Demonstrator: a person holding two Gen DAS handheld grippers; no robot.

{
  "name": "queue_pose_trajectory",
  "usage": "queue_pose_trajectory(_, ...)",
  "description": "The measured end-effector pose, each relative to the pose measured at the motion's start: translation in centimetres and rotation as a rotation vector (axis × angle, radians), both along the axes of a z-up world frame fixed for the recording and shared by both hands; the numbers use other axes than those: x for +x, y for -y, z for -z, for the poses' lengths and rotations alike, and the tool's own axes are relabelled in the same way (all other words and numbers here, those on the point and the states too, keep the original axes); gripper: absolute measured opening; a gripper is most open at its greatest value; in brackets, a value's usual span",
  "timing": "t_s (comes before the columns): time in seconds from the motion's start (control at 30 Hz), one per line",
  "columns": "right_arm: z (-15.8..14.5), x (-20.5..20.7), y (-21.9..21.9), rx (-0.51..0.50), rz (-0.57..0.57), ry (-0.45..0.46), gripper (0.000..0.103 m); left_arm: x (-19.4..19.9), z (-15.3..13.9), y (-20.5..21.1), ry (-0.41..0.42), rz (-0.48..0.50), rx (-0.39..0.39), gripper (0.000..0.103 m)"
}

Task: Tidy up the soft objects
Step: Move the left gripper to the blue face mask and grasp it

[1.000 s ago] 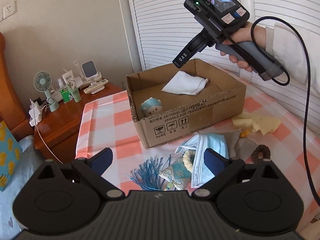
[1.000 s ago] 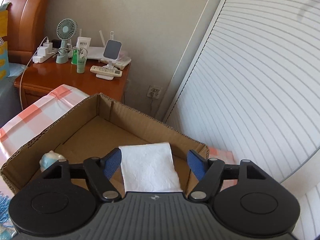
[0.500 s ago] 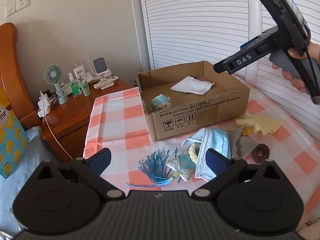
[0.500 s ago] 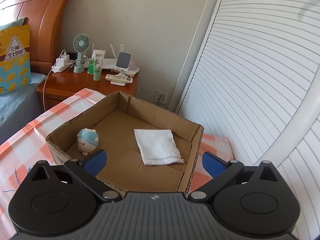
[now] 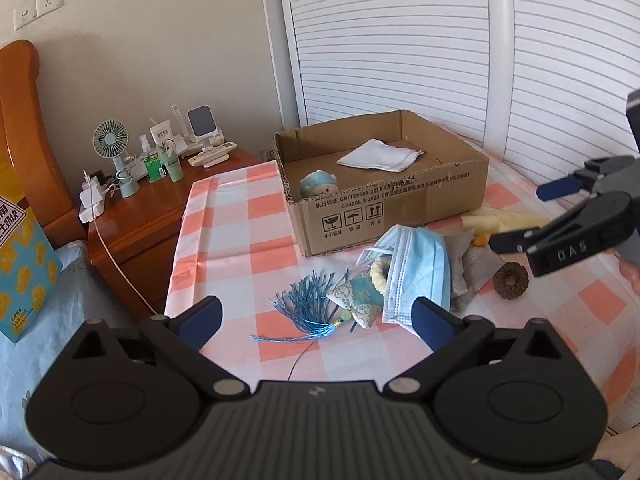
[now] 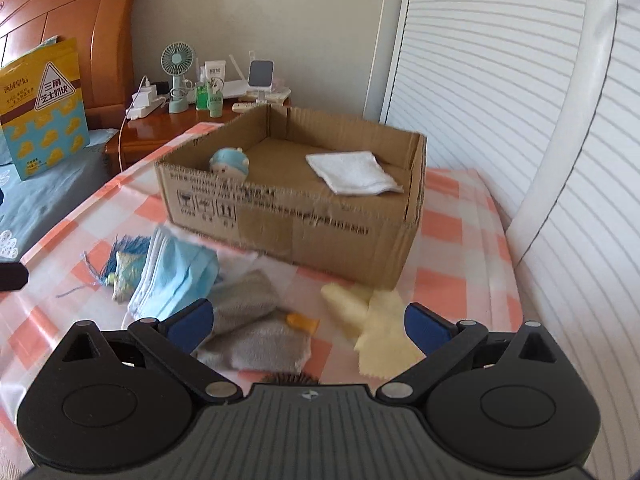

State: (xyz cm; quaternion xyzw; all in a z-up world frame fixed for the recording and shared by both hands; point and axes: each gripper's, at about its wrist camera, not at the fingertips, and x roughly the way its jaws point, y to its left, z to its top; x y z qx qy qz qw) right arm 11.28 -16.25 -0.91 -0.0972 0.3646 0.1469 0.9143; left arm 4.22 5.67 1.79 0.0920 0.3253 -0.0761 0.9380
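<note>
Hovering with the right gripper (image 6: 308, 320) low over the checked tablecloth (image 6: 452, 280), on the near side of the cardboard box (image 6: 280, 216); jaws just opened to full spread, released, clamping nothing. Already inside the box: a folded white cloth (image 6: 352, 176) toward the right, and a small blue plush toy (image 6: 230, 162) in the near-left corner. Still outside, on the tablecloth: a grey cloth (image 6: 248, 320) by the left pad, a pale yellow cloth (image 6: 376, 312) just inside the right pad and a small orange piece (image 6: 302, 322) between the two. Farther left, a blue face mask (image 6: 176, 276) draped over a patterned sachet (image 5: 356, 300) with a blue tassel (image 5: 308, 308); close under the right gripper, a brown scrunchie (image 5: 511, 275). Holding the left gripper (image 5: 316, 318) equally wide and empty, nearer to the mask and sachet. Probably next for the right hand: the grey or the yellow cloth, both straight ahead and below, far closer to it than to the left. Yellow cloth's long axis from far-left to near-right, aslant to the line between the pads; likely calling for a slight roll, a descent and a pinch, then a carry to the box beyond.
</note>
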Motion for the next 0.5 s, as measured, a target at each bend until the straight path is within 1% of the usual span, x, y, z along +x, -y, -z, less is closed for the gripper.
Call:
queue_pose_trajectory(0.13,2.8,-1.2,0.1,-0.003,0.013,-0.065,0.103,-0.2,0.4,0.1,-0.015,0.009,-0.006,0.101)
queue_pose_trajectory(0.23,4.5,-1.5,0.2,-0.001,0.038,-0.105,0.103,-0.3,0.5,0.3,-0.021,0.017,-0.003,0.101)
queue_pose_trajectory(0.4,5.8,-0.8,0.6,0.003,0.075,-0.126,0.103,-0.1,0.7,0.7,-0.029,0.029,-0.003,0.101)
queue_pose_trajectory(0.5,6.1,-0.8,0.9,-0.022,0.095,-0.104,0.103,0.1,0.9,0.9,-0.039,0.039,-0.008,0.101)
